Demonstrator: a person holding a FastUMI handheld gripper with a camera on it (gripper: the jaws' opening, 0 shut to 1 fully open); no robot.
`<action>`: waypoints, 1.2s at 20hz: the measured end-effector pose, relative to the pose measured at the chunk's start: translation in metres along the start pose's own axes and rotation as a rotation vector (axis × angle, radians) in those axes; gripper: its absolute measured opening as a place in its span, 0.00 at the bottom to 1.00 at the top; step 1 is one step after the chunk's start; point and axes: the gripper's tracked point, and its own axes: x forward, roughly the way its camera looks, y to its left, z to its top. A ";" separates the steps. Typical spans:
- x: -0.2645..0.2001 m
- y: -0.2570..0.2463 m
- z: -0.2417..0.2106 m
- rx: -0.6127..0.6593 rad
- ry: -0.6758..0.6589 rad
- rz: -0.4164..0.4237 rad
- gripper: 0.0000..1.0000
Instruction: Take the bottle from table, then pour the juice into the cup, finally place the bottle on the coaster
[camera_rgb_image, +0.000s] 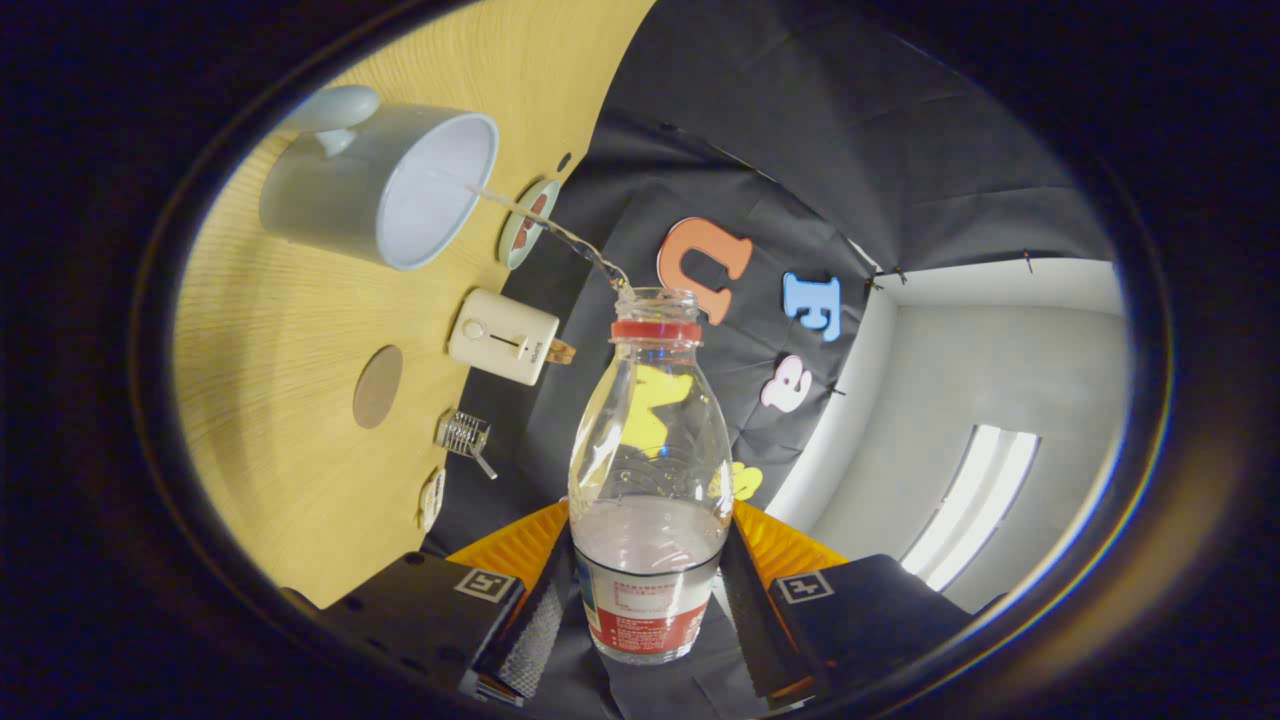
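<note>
We see our gripper (648, 610) pinching the bottle (650, 480) low in the frame, both fingers pressed to its sides. A thin stream (545, 225) runs from its mouth into the cup (385, 185) at upper left.

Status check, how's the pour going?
Gripper shut on bottle, tilted. Thin juice stream running from its mouth into the cup. Round coaster free on the table beside the cup.

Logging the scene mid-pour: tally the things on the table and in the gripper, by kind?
Bottles: 1, the bottle, in the gripper
Cups: 1, the cup
Round coasters: 1, the coaster
Toasters: 1, the toaster
Plates: 1, the plate
Wire tools: 1, the wire tool
Total: 6
</note>
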 end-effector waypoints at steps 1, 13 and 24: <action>0.000 -0.001 0.001 -0.009 -0.002 -0.004 0.80; 0.004 -0.012 0.002 -0.066 -0.020 -0.031 0.79; 0.004 -0.023 -0.006 -0.127 -0.036 -0.009 0.79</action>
